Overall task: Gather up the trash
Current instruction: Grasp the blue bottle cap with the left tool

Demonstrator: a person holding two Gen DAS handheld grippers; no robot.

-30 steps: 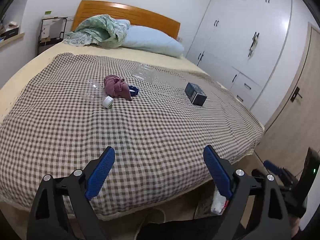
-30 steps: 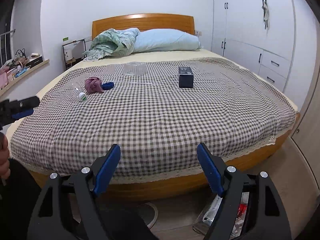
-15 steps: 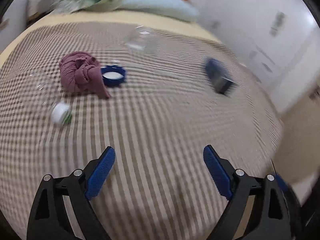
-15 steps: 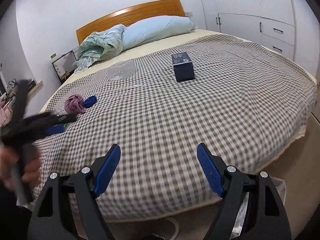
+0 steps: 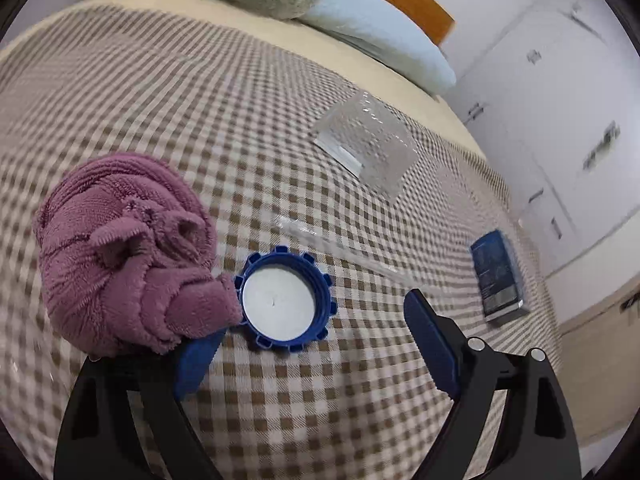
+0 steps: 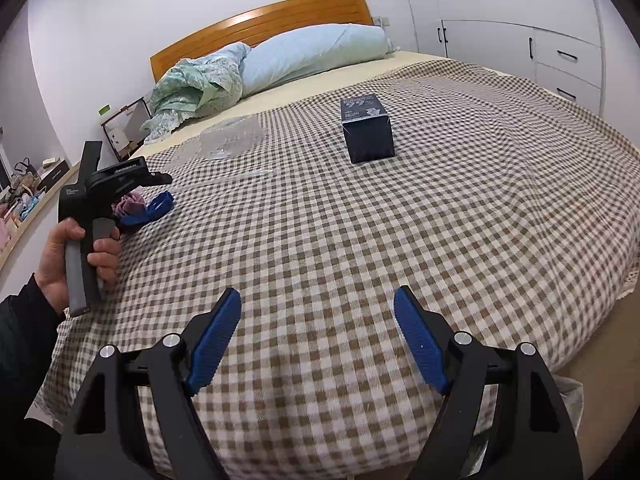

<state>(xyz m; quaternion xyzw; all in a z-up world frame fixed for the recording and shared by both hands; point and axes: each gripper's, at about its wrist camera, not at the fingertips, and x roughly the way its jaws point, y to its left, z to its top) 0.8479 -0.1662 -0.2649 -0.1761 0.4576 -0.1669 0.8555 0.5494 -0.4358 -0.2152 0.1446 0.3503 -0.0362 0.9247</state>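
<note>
A blue bottle cap (image 5: 285,299) lies open side up on the checked bedspread (image 5: 200,120), touching a crumpled purple cloth (image 5: 124,256). My left gripper (image 5: 310,332) is open just above and behind the cap, its left finger under the cloth's edge. A clear plastic tray (image 5: 366,148), a clear straw wrapper (image 5: 340,248) and a dark blue box (image 5: 498,276) lie farther off. In the right wrist view my right gripper (image 6: 318,320) is open and empty over the bedspread (image 6: 400,220), with the box (image 6: 367,128) ahead and the left gripper (image 6: 156,204) at far left.
A light blue pillow (image 6: 316,52) and a green quilt (image 6: 196,88) lie by the wooden headboard (image 6: 256,24). White wardrobes (image 6: 520,32) stand to the right. A cluttered shelf (image 6: 28,196) runs along the left wall. A plastic bag (image 6: 568,392) sits on the floor at the bed's foot.
My left gripper has moved forward and down over the bed to the blue cap and purple cloth. My right gripper has moved in over the bed's foot. Both stay open.
</note>
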